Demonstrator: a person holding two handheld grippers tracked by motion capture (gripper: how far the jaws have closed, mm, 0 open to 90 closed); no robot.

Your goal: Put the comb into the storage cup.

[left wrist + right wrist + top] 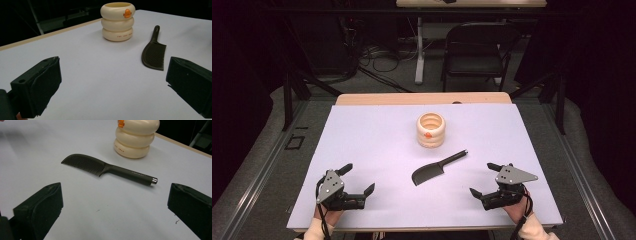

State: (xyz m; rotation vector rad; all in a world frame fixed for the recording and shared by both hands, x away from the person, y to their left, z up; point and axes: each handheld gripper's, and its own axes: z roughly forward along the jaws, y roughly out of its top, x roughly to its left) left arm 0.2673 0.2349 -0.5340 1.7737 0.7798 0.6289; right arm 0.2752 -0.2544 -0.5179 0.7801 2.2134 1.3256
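Standing upright, cream ribbed cup near black comb.

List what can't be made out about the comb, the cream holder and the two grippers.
- Cream ringed holder: inside bottom hidden by its own wall, high view; top cut off by the frame edge, right gripper view.
- Small print on holder and comb handle: too small to read.
- Left gripper and right gripper: hands mostly cut off by the bottom edge, high view.
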